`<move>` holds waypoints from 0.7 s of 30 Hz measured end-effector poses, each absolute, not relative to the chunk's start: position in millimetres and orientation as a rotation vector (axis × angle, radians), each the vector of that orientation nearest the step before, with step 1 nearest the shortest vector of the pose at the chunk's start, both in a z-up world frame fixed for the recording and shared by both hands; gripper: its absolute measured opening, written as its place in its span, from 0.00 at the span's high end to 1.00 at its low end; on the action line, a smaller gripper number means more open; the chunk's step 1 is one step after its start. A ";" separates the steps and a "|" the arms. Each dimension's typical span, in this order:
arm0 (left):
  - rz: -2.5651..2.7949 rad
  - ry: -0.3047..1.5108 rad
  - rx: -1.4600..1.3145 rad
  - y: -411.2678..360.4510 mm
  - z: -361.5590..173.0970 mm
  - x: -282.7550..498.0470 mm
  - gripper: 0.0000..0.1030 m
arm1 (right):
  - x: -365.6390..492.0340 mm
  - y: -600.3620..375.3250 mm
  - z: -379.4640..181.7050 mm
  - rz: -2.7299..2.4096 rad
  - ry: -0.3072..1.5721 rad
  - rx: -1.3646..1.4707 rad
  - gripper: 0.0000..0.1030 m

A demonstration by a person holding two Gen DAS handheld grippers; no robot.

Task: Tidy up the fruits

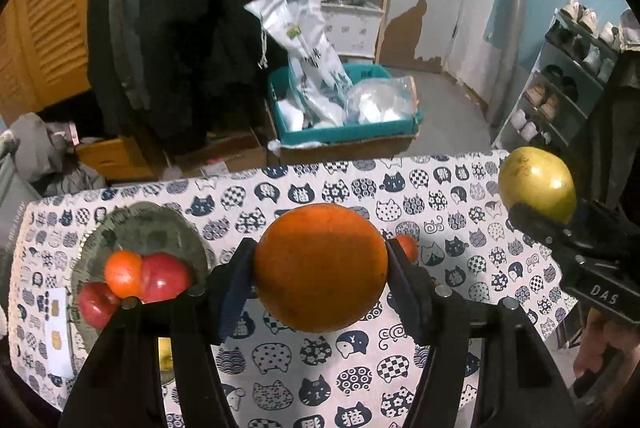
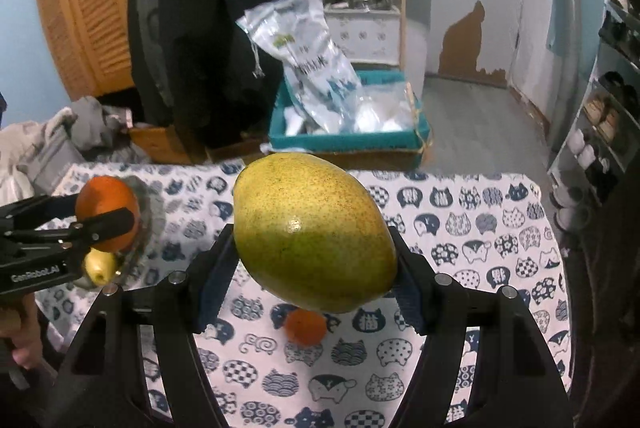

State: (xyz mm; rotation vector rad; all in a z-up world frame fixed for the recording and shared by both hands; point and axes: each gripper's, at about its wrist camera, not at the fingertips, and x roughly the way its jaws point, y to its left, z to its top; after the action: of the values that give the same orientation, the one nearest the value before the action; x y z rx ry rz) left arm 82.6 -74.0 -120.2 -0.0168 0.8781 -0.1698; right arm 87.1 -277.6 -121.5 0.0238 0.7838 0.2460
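My left gripper [image 1: 320, 268] is shut on a large orange [image 1: 318, 266] and holds it above the cat-print tablecloth [image 1: 440, 196]. My right gripper [image 2: 314, 260] is shut on a yellow-green mango [image 2: 312, 228], also held above the cloth; the mango shows at the right in the left wrist view [image 1: 538, 184]. A grey-green plate [image 1: 148, 228] at the left holds two red apples [image 1: 164, 276], a small orange fruit [image 1: 123, 273] and a yellow fruit [image 2: 100, 266]. A small tangerine [image 2: 306, 326] lies on the cloth under the mango.
A teal box [image 1: 344, 132] with plastic bags stands on the floor beyond the table's far edge. Dark coats [image 1: 180, 28] hang at the back left. A shoe rack [image 1: 560, 88] stands at the right. A white label card [image 1: 58, 332] lies left of the plate.
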 end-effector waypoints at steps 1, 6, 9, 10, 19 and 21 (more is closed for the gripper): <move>-0.167 0.869 -0.014 -71.7 -116.3 79.7 0.37 | 85.0 -276.6 -116.6 0.253 0.771 0.025 0.31; -0.154 0.827 -0.017 -59.9 -100.2 68.8 0.37 | 76.0 -270.8 -95.5 0.283 0.720 0.032 0.31; -0.147 0.799 -0.024 -52.9 -89.8 62.9 0.37 | 70.8 -266.1 -86.1 0.299 0.698 0.031 0.31; -0.144 0.789 -0.024 -50.6 -86.2 60.8 0.37 | 68.8 -264.2 -82.5 0.308 0.689 0.030 0.31; -0.125 0.736 -0.044 -31.9 -67.1 48.7 0.37 | 59.0 -248.6 -63.5 0.352 0.637 0.011 0.31; -0.121 0.729 -0.051 -26.6 -63.9 47.4 0.37 | 58.7 -244.7 -62.0 0.363 0.631 0.010 0.31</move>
State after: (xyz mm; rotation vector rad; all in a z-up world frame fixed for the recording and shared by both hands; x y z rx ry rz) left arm 47.4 -26.6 -63.9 -0.0515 0.7293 -0.1209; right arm 58.7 -244.7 -62.0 0.0101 0.6312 0.3627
